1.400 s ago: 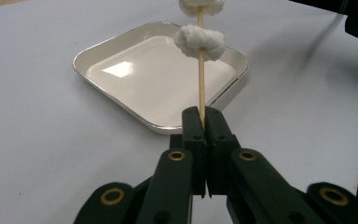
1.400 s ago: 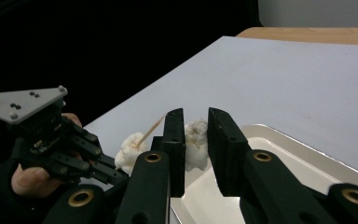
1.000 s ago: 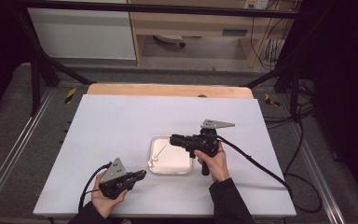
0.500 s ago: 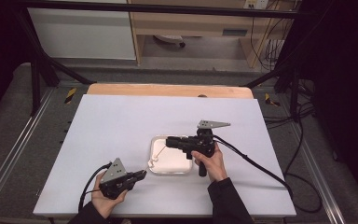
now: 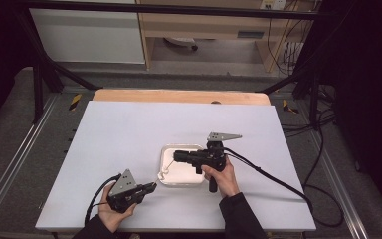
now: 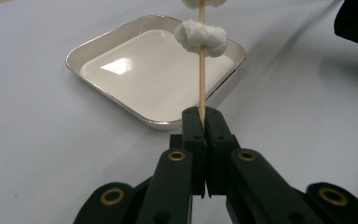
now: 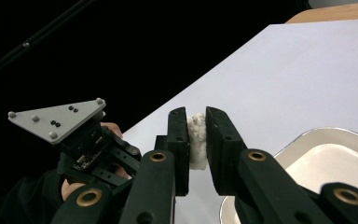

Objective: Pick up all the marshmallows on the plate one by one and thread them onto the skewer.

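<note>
My left gripper [image 5: 153, 186] [image 6: 202, 116] is shut on the lower end of a thin wooden skewer [image 6: 201, 79], which rises over the near left corner of a white square tray [image 5: 181, 183] [image 6: 74, 58]. A white marshmallow-like lump [image 6: 214, 39] is threaded on the skewer, and the edge of another shows above it. My right gripper [image 5: 175, 157] [image 7: 196, 116] hovers over the tray and points left at the skewer's upper end. Its jaws have just been closing a little further on a white lump [image 7: 196, 140] squeezed between the pads.
The tray sits near the front middle of a white table [image 5: 129, 134] and looks bare inside. The left gripper's grey plate [image 7: 58, 119] and hand lie just beyond my right jaws. A black cable [image 5: 273, 179] trails right from the right gripper.
The right gripper has drifted slightly left and down over the tray, toward the skewer's top. The left gripper has stayed put.
</note>
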`<state>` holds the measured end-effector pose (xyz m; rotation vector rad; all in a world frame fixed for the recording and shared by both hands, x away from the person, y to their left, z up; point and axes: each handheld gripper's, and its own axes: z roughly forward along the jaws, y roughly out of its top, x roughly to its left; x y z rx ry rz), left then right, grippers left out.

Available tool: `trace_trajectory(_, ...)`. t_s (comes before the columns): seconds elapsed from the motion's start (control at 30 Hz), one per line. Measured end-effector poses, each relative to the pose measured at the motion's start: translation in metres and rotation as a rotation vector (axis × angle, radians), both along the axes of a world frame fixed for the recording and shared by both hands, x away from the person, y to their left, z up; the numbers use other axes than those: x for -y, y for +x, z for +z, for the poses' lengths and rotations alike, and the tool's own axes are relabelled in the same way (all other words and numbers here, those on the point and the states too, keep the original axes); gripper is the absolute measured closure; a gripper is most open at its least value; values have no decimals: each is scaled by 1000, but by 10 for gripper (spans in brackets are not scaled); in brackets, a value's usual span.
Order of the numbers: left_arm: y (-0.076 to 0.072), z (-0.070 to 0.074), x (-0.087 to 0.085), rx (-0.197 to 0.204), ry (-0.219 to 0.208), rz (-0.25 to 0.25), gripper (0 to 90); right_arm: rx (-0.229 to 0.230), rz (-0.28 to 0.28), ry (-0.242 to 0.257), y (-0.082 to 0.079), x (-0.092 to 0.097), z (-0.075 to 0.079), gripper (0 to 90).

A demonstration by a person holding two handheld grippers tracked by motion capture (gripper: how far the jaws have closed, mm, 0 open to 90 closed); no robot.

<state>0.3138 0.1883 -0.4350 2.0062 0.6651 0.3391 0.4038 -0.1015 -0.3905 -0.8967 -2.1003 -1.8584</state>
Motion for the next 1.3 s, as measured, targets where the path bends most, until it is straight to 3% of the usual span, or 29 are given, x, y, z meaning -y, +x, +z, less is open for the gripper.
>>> trace_trajectory(0.63, -2, 1, 1, -1, -1, 5, 888, 9, -1, 10, -11, -11, -15, 807)
trace_trajectory(1.13, 0, 0, 5, -3, -14, -3, 888, 10, 2, -6, -14, -12, -17, 807)
trace_trajectory(1.17, 0, 1, 5, 0, -39, -14, 888, 9, 5, -8, -14, -12, -18, 805)
trace_trajectory(1.2, 0, 4, 7, 7, -38, -13, 888, -17, 39, -30, -15, -15, -19, 802)
trace_trajectory(1.23, -1, 4, 10, 26, -7, -4, 888, -16, 55, -41, -16, -19, -23, 801)
trace_trajectory(1.3, 0, 1, 10, 11, -20, -8, 888, -7, 50, -42, -17, -21, -25, 797)
